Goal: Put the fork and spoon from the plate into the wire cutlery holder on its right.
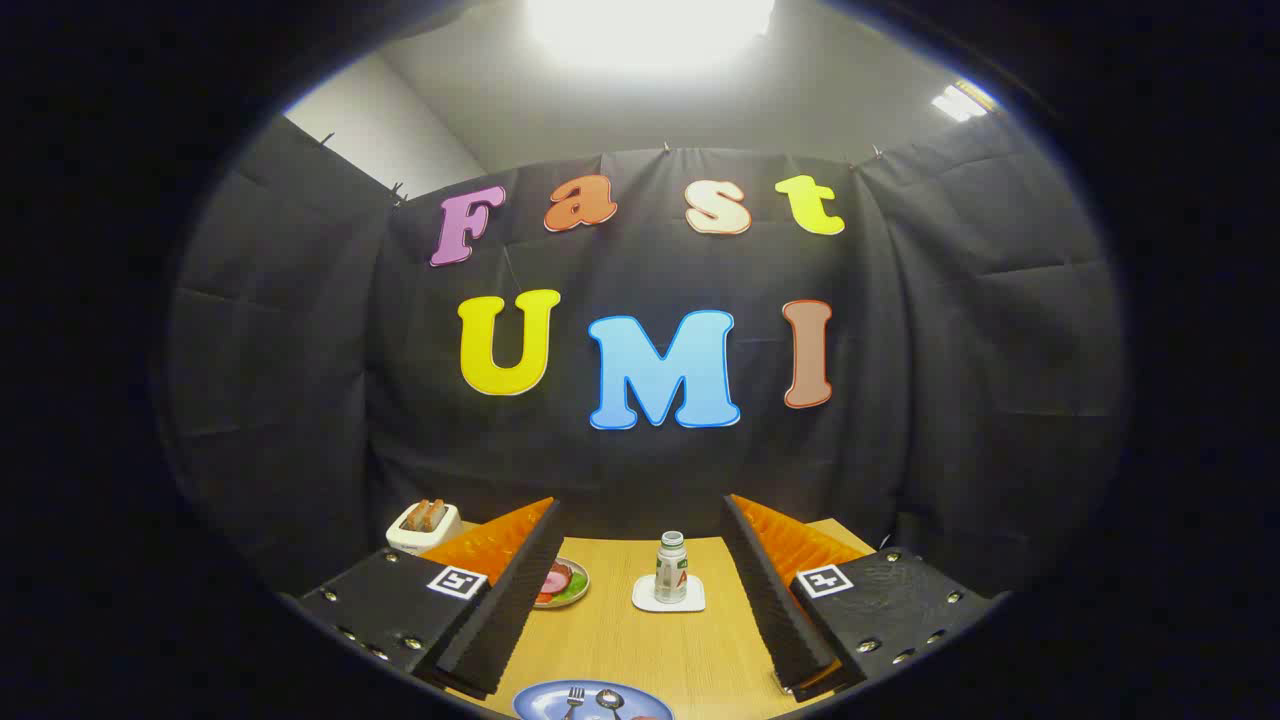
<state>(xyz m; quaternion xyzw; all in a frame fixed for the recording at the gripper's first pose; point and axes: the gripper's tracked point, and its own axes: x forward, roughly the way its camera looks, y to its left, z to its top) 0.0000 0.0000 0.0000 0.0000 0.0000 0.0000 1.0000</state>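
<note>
Round blue plate [540, 700] w/ metal fork [574, 698] & spoon [609, 699] between tongs [640, 620], spread apart.

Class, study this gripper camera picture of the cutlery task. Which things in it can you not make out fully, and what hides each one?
- Blue plate, gripper view: its near part is cut off by the edge, along with the handles of the fork and spoon.
- Food plate: half covered by one finger of the open gripper.
- Toaster: lower part behind that finger's mount.
- Bottle on its coaster: label too small to read.
</note>
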